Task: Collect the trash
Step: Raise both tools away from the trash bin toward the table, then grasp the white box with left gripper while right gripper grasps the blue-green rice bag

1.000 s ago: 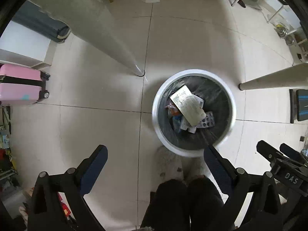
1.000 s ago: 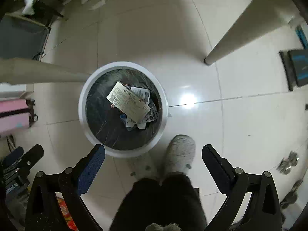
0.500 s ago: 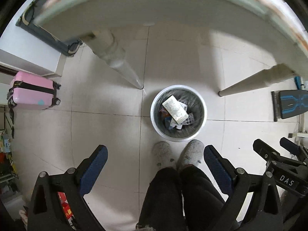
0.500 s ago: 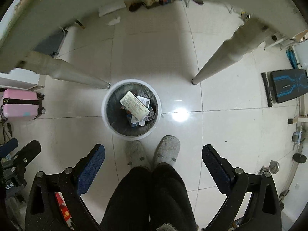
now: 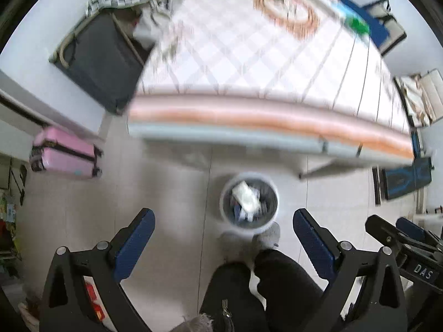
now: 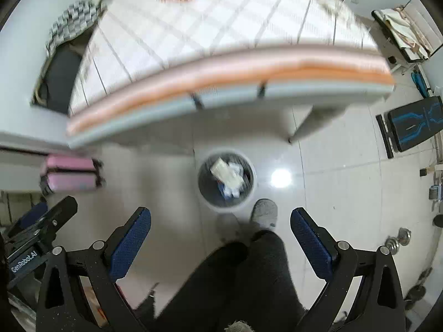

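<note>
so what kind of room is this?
Likely a lived-in home room: a table with a checked cloth, a pink suitcase on the tiled floor, and a lined trash bin holding wrappers.

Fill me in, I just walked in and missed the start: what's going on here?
A person stands over a white trash bin on the tiled floor, by a table. The bin holds paper and wrappers. The left hand-held gripper and right hand-held gripper are both open and empty, held high above the bin. The views are blurred.
</note>
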`<action>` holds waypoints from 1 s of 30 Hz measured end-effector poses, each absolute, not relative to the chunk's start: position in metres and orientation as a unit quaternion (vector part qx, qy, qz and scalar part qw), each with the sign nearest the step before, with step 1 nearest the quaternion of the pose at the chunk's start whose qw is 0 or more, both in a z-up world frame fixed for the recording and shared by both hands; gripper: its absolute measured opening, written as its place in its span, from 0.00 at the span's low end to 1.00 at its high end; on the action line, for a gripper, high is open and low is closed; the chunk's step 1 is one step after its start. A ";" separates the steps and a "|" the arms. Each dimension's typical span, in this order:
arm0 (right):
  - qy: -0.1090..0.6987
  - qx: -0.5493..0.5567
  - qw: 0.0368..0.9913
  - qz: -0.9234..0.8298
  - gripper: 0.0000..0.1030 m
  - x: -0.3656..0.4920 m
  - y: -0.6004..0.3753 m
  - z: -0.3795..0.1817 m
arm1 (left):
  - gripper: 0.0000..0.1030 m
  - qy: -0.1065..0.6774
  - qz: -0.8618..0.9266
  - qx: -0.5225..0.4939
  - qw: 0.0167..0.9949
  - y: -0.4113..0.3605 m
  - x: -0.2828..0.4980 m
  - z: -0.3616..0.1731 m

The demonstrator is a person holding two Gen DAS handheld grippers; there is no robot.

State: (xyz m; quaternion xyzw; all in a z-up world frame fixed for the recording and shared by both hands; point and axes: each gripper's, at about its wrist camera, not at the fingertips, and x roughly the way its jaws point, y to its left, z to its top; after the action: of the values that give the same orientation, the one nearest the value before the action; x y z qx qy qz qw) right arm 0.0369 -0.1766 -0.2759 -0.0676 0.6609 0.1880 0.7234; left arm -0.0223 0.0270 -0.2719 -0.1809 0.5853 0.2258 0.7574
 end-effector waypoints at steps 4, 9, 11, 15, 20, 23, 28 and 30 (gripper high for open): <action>0.637 -0.055 0.746 0.186 0.99 0.091 -0.161 -0.233 | 0.99 0.553 0.242 -0.170 0.779 0.047 0.027 -0.238; 0.610 -0.064 0.770 0.176 0.99 0.188 -0.148 -0.192 | 1.00 0.533 0.253 -0.194 0.784 0.080 0.112 -0.213; 0.599 -0.070 0.779 0.169 0.99 0.238 -0.143 -0.183 | 1.00 0.530 0.259 -0.206 0.781 0.093 0.148 -0.209; 0.590 -0.071 0.789 0.154 0.99 0.349 -0.137 -0.176 | 1.00 0.524 0.277 -0.238 0.769 0.129 0.233 -0.206; 0.595 -0.060 0.792 0.121 0.99 0.515 -0.129 -0.191 | 1.00 0.523 0.295 -0.273 0.751 0.172 0.345 -0.219; 0.608 -0.058 0.785 0.103 0.99 0.606 -0.118 -0.216 | 1.00 0.528 0.304 -0.290 0.738 0.196 0.400 -0.235; 0.632 -0.063 0.767 0.094 0.99 0.708 -0.093 -0.271 | 0.99 0.541 0.319 -0.322 0.709 0.236 0.467 -0.280; 0.645 -0.062 0.756 0.098 0.99 0.737 -0.082 -0.294 | 0.99 0.544 0.315 -0.344 0.697 0.249 0.485 -0.298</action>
State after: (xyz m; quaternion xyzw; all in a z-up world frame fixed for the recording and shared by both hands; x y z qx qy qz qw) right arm 0.7374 -0.0821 -0.2942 -0.0618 0.6447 0.0985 0.7555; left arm 0.4850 0.2494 -0.2976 -0.3438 0.5443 0.3149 0.6974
